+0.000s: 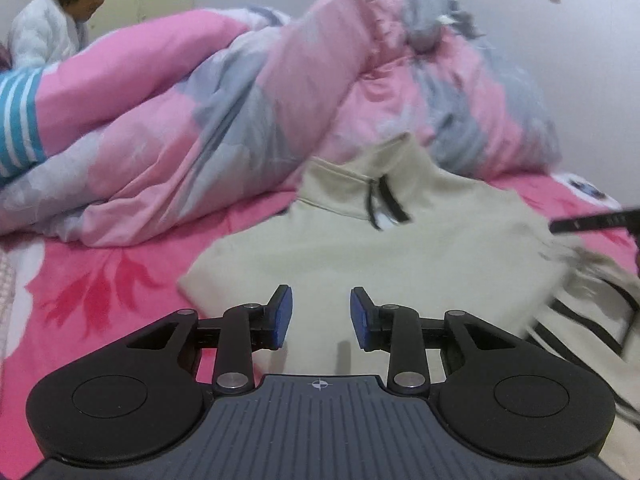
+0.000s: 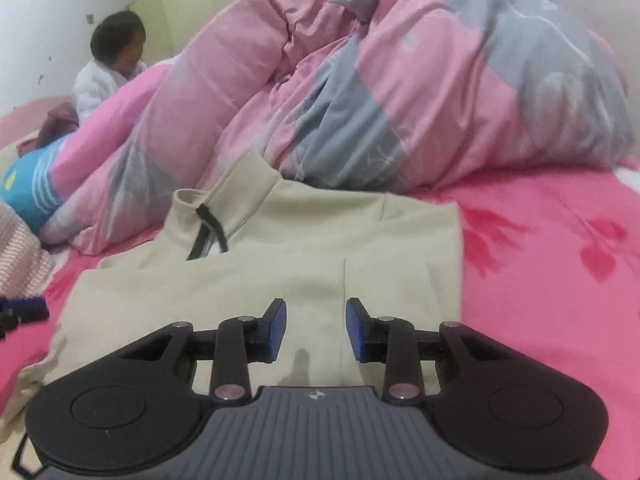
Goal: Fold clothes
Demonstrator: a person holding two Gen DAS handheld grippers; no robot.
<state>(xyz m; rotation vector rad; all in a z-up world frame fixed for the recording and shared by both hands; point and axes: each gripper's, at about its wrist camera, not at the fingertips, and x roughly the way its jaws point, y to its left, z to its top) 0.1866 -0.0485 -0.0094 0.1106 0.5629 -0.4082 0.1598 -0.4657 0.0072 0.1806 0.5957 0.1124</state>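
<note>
A beige zip-neck top (image 1: 400,248) with a black zipper (image 1: 384,204) lies flat on the pink sheet, its collar toward the duvet. In the left wrist view my left gripper (image 1: 321,316) hovers over the top's near left part, open, with nothing between its blue pads (image 1: 282,316). A blurred beige part with black stripes (image 1: 592,320) lies at the right. A black piece of the other gripper (image 1: 592,220) shows at the right edge. In the right wrist view my right gripper (image 2: 316,324) stands open and empty above the top (image 2: 300,260), near a lengthwise fold line (image 2: 345,280).
A bulky pink and grey duvet (image 1: 260,100) is heaped just behind the top (image 2: 400,100). A person in a white jacket (image 2: 100,80) sits at the far left beside a blue striped cushion (image 1: 18,120). Pink floral sheet (image 2: 560,272) lies bare to the right.
</note>
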